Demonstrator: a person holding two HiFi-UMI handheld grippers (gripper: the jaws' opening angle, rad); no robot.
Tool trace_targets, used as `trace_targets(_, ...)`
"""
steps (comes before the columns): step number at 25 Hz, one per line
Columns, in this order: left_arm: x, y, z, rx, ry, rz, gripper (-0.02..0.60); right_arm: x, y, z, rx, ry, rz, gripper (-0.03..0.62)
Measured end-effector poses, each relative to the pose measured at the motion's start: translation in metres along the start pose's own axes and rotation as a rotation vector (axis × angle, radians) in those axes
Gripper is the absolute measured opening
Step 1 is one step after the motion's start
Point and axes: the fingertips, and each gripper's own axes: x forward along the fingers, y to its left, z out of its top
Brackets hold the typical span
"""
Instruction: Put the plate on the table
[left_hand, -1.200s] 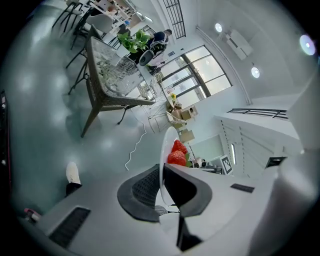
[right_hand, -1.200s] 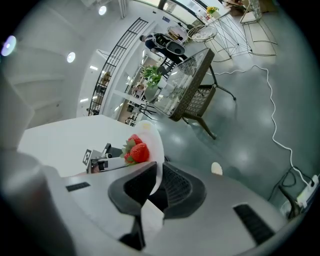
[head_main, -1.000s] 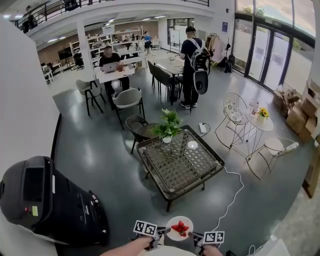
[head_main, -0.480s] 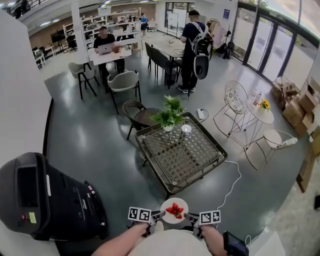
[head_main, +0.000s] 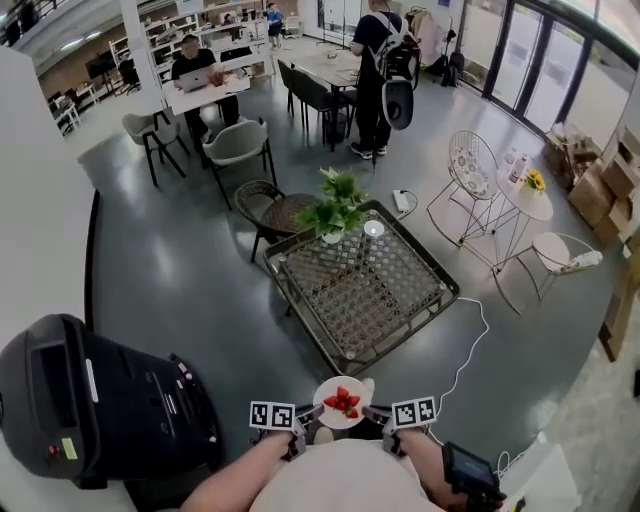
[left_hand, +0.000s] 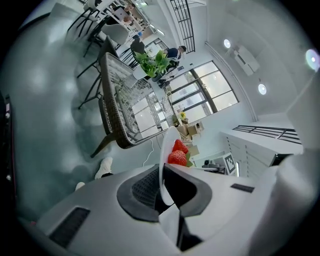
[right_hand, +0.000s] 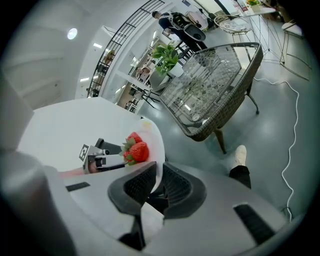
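Observation:
A small white plate (head_main: 341, 403) with several strawberries (head_main: 342, 400) on it hangs in the air at the bottom of the head view, above the grey floor. My left gripper (head_main: 305, 418) is shut on its left rim and my right gripper (head_main: 377, 414) is shut on its right rim. The left gripper view has the plate (left_hand: 165, 159) edge-on between the jaws, strawberries (left_hand: 179, 154) beyond. In the right gripper view the plate (right_hand: 154, 150) is pinched the same way. The wicker table with a glass top (head_main: 361, 285) stands ahead, apart from the plate.
A potted plant (head_main: 336, 207) and a small white cup (head_main: 373, 229) sit at the table's far edge. A big black machine (head_main: 100, 400) stands at the left. A white cable (head_main: 470, 345) trails on the floor at the right. Wire chairs (head_main: 470, 170) and a person (head_main: 375, 70) are farther off.
The view has moved forward: the wicker table is nearer and larger. The plate, held by both grippers, has risen in the picture toward the table's near corner.

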Motion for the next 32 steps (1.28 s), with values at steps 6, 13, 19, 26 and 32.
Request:
trace_targets(6,0.024,0.004,0.044,-0.007,0.009,0.038,0.021,0.010,-0.018,0.047,0.003,0.022,0.026,0.020)
trace_targets(13,0.069,0.002,0.112,0.013,0.027,0.072,0.021,0.013,-0.048,0.122,0.024,0.031,0.042,0.020)
trace_targets(19,0.097,0.007,0.151,-0.008,0.033,0.115,0.021,0.025,-0.072,0.173,0.032,0.069,0.076,0.020)
trace_targets(26,0.121,0.025,0.185,-0.043,0.017,0.174,0.021,0.042,-0.093,0.210,0.028,0.147,0.090,0.020)
trace_targets(32,0.127,0.034,0.197,-0.085,0.002,0.211,0.021,0.057,-0.100,0.231,-0.019,0.242,0.090,0.020)
